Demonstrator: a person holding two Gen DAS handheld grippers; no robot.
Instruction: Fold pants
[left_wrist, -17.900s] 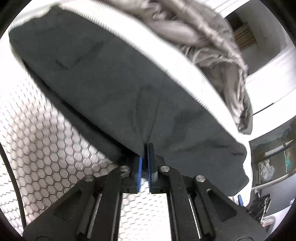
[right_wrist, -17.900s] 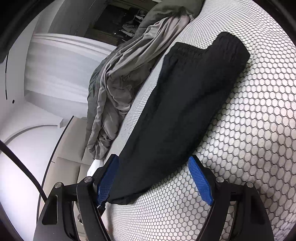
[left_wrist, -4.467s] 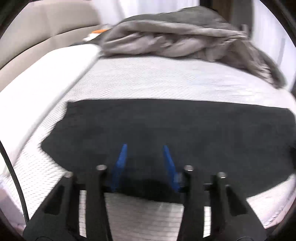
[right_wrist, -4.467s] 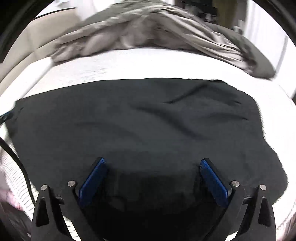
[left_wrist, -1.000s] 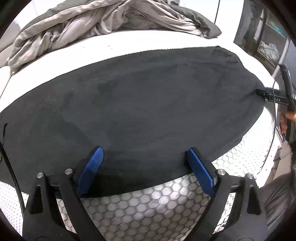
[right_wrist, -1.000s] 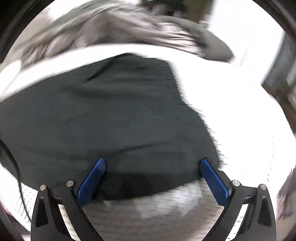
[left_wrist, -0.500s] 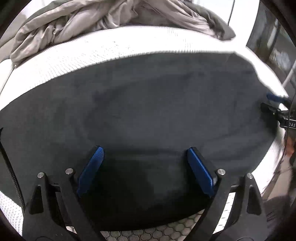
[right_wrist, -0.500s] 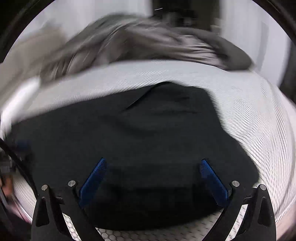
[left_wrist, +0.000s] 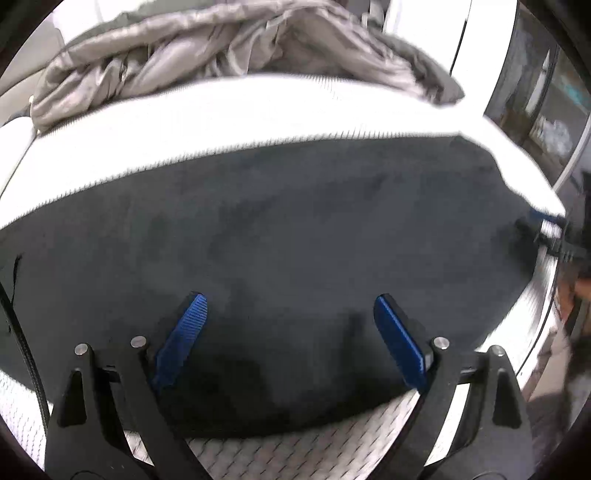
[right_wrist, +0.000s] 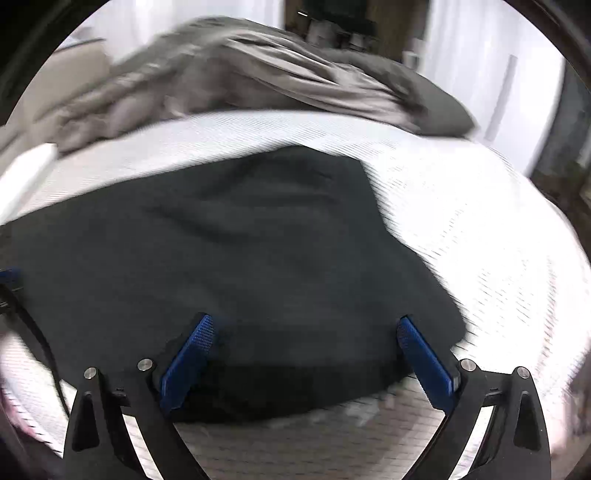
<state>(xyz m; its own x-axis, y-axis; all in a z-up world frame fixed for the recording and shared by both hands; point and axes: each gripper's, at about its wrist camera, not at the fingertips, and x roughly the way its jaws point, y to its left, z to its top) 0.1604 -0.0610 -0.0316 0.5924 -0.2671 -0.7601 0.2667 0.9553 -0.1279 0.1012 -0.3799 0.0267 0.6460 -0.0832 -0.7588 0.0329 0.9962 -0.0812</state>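
The black pants (left_wrist: 277, 229) lie flat across the white honeycomb-patterned bed, folded lengthwise into a long dark strip; they also show in the right wrist view (right_wrist: 240, 258). My left gripper (left_wrist: 290, 325) is open and empty, its blue pads spread just above the near edge of the pants. My right gripper (right_wrist: 304, 350) is open and empty above the pants' near edge, close to their right end. The right gripper shows at the far right of the left wrist view (left_wrist: 554, 236).
A crumpled grey duvet (left_wrist: 207, 48) is piled along the far side of the bed, also in the right wrist view (right_wrist: 258, 70). The white honeycomb mattress (right_wrist: 480, 229) extends right of the pants. Dark furniture and a doorway (left_wrist: 546, 96) stand beyond the bed's right edge.
Both grippers stay open and have shifted slightly over the near edge of the pants. The right wrist view has swung, showing more bare mattress right of the pants. The pants lie unchanged.
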